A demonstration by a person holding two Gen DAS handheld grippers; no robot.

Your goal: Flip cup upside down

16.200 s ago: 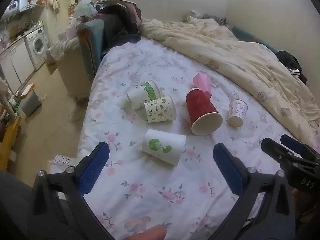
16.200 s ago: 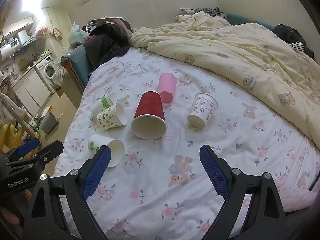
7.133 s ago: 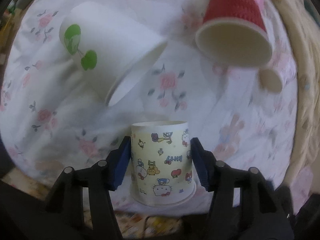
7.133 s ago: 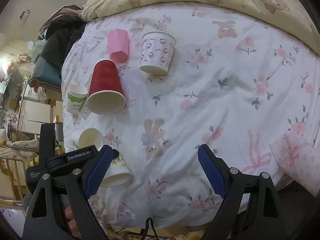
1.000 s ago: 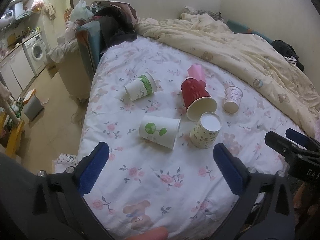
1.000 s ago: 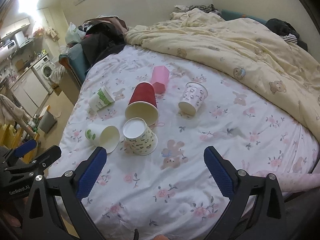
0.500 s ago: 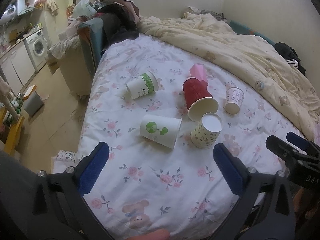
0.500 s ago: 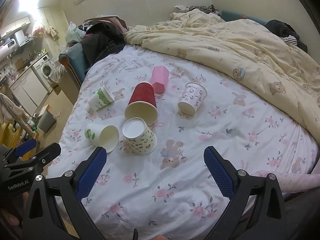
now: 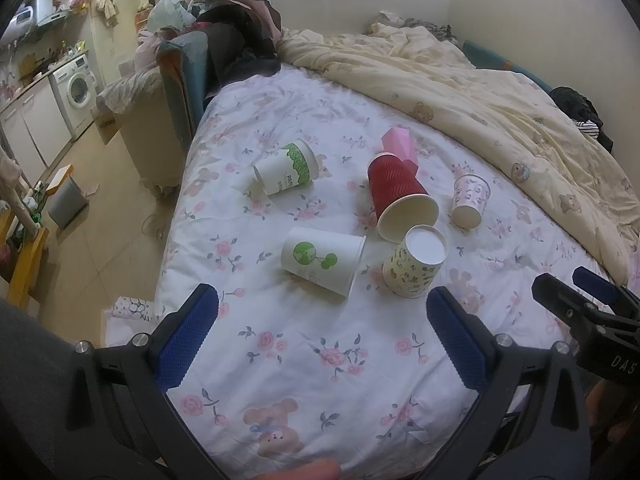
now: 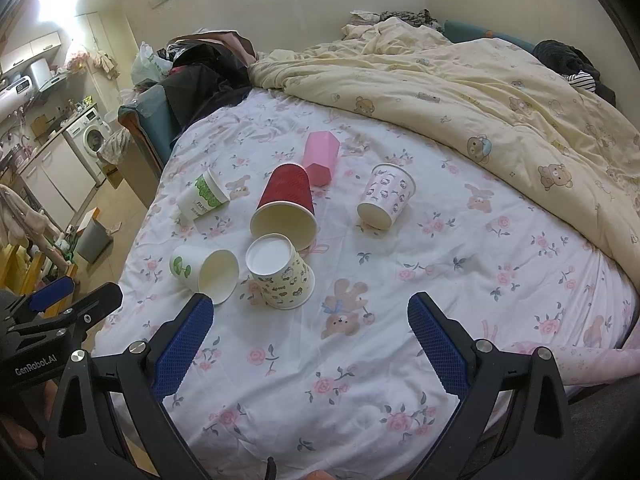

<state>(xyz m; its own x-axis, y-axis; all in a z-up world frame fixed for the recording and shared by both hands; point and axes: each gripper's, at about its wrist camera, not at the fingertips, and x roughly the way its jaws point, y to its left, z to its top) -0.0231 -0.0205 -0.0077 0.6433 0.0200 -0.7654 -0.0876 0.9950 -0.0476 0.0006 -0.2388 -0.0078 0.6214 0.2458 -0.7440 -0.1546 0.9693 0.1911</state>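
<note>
Patterned cup (image 9: 416, 266) stands inverted mid-bed (image 9: 304, 344); both hand-held grippers (image 9: 320, 336) (image 10: 310, 344) gape wide, empty; next, another fallen cup.

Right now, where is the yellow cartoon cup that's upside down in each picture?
Left wrist view: the yellow cartoon cup stands right of centre, base up, just above the right blue finger.
Right wrist view: the same cup stands left of centre, above the left blue finger.
Shared landmark: the red cup lying just behind it, mouth toward the camera.
</note>
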